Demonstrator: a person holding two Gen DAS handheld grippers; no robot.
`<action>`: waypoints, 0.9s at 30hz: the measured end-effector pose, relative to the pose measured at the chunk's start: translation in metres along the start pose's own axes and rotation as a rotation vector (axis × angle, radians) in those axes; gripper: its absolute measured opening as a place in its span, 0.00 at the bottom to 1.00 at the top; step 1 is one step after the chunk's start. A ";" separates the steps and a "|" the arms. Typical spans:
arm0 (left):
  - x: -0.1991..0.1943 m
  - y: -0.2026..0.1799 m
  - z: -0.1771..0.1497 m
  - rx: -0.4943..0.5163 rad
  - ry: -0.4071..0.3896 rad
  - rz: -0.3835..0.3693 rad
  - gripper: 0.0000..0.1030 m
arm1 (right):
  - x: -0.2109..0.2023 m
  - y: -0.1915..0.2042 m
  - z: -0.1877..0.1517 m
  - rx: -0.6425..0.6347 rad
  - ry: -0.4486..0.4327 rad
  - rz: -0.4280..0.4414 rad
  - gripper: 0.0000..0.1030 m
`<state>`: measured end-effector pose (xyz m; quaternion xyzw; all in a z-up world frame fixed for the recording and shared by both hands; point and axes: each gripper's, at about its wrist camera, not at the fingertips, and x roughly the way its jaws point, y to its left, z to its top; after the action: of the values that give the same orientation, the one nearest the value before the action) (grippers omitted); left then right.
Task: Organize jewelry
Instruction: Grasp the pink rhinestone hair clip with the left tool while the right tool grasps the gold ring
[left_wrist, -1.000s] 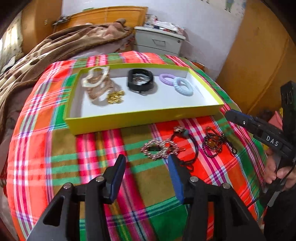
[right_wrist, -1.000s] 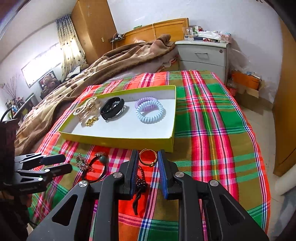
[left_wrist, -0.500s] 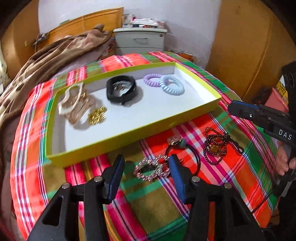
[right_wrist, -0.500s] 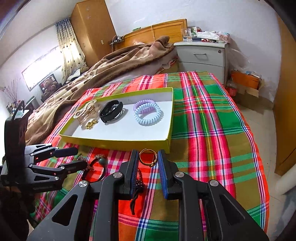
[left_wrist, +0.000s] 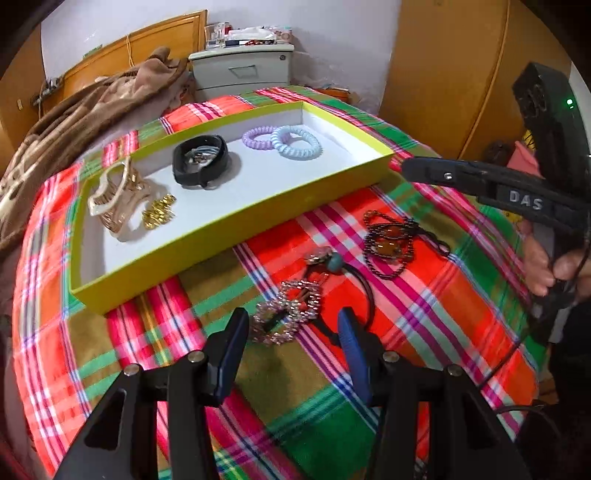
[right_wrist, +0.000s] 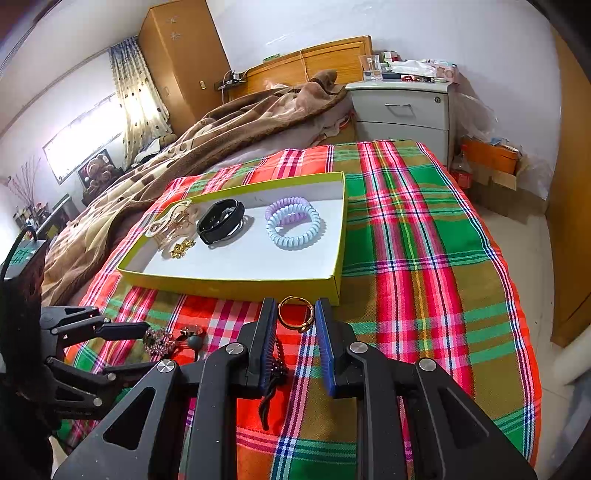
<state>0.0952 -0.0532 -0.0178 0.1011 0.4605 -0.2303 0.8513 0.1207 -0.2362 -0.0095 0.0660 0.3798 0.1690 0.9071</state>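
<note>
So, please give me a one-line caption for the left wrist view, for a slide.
Open left gripper poised over a rhinestone hair clip on the plaid cloth, beside the yellow tray of sorted jewelry.

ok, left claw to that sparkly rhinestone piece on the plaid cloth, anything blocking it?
Nothing visible. The left claw has just opened wide, and the rhinestone piece lies on the cloth right between and just past its tips. The only complication is the black cord hair tie, which touches or overlaps it on the right and may come along.
</note>
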 end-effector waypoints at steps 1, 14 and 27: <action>0.000 -0.001 0.001 0.006 -0.003 0.024 0.51 | 0.000 0.000 0.000 0.002 -0.001 0.001 0.22; 0.008 0.005 0.008 0.021 0.008 0.025 0.47 | -0.002 0.003 -0.001 0.000 -0.002 0.000 0.22; 0.001 0.014 0.006 -0.051 -0.023 -0.020 0.16 | -0.003 0.006 0.000 -0.008 -0.006 -0.010 0.21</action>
<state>0.1071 -0.0435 -0.0157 0.0724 0.4573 -0.2281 0.8565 0.1175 -0.2316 -0.0057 0.0611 0.3769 0.1655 0.9093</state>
